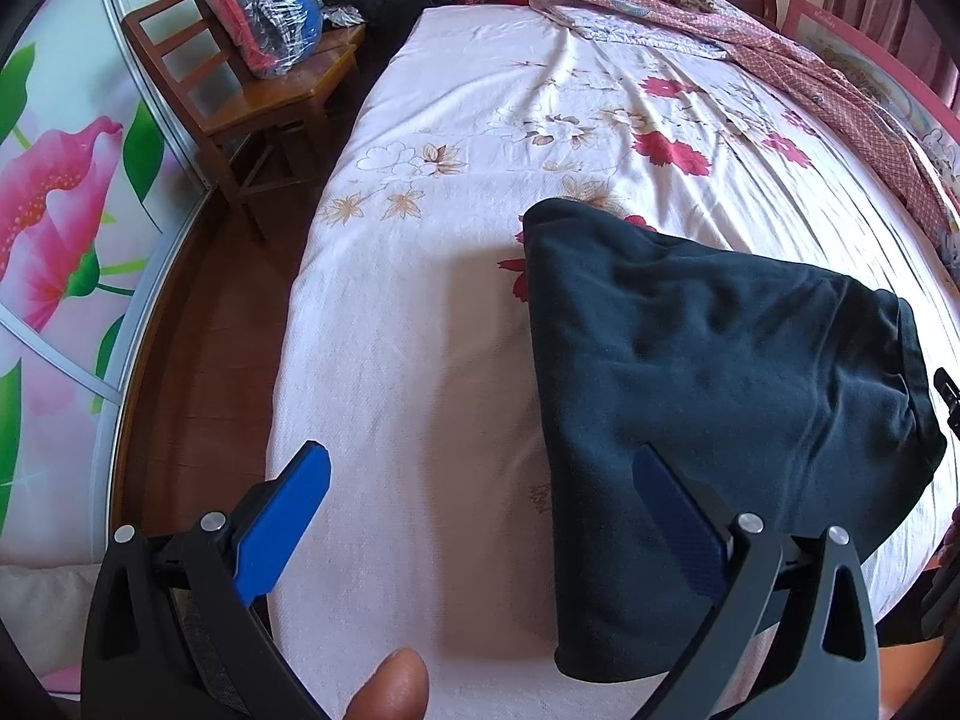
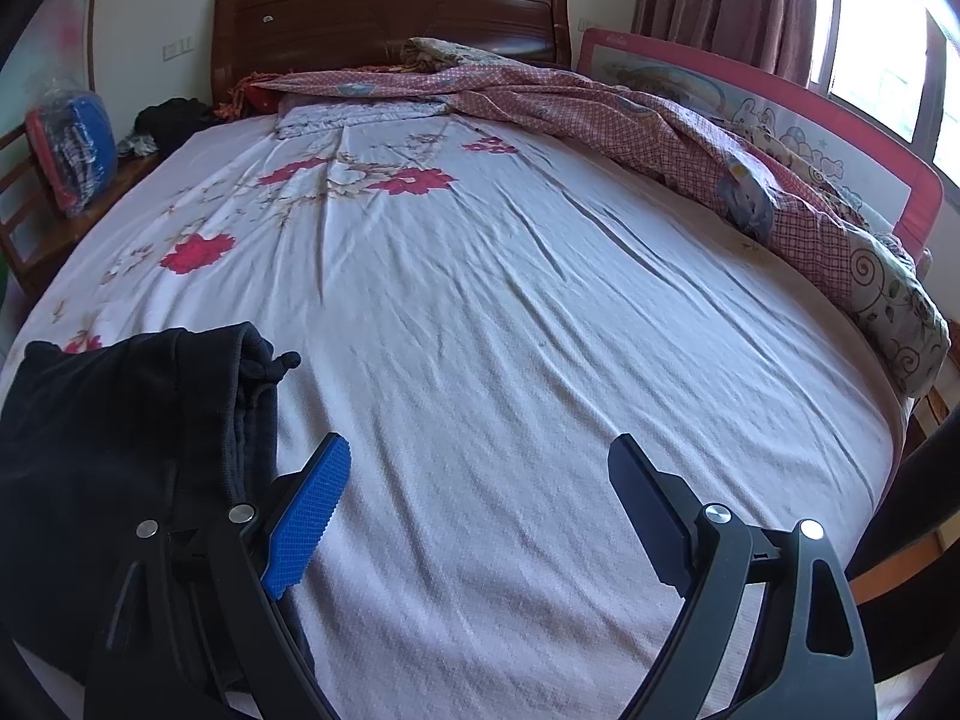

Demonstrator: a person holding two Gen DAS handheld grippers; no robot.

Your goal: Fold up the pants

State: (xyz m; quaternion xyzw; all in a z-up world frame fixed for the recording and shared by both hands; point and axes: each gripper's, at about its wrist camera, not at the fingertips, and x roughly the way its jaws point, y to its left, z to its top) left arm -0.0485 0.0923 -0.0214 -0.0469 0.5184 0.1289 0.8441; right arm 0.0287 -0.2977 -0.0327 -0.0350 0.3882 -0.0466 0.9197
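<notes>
Dark folded pants [image 1: 708, 396] lie in a compact bundle on the white floral bed sheet [image 1: 420, 330], near the bed's front edge. My left gripper [image 1: 480, 462] is open and empty, hovering above the sheet; its right finger is over the bundle's left edge. In the right wrist view the pants [image 2: 120, 438] lie at lower left, waistband and drawstring facing right. My right gripper [image 2: 480, 456] is open and empty, just right of the pants above the bare sheet [image 2: 540, 330].
A wooden chair [image 1: 252, 102] with a plastic-wrapped bundle [image 1: 264, 6] stands left of the bed by a flowered wardrobe door [image 1: 54, 210]. A crumpled pink quilt [image 2: 630, 120] lies along the far and right side, beside a pink bed rail [image 2: 780, 114] and headboard [image 2: 390, 12].
</notes>
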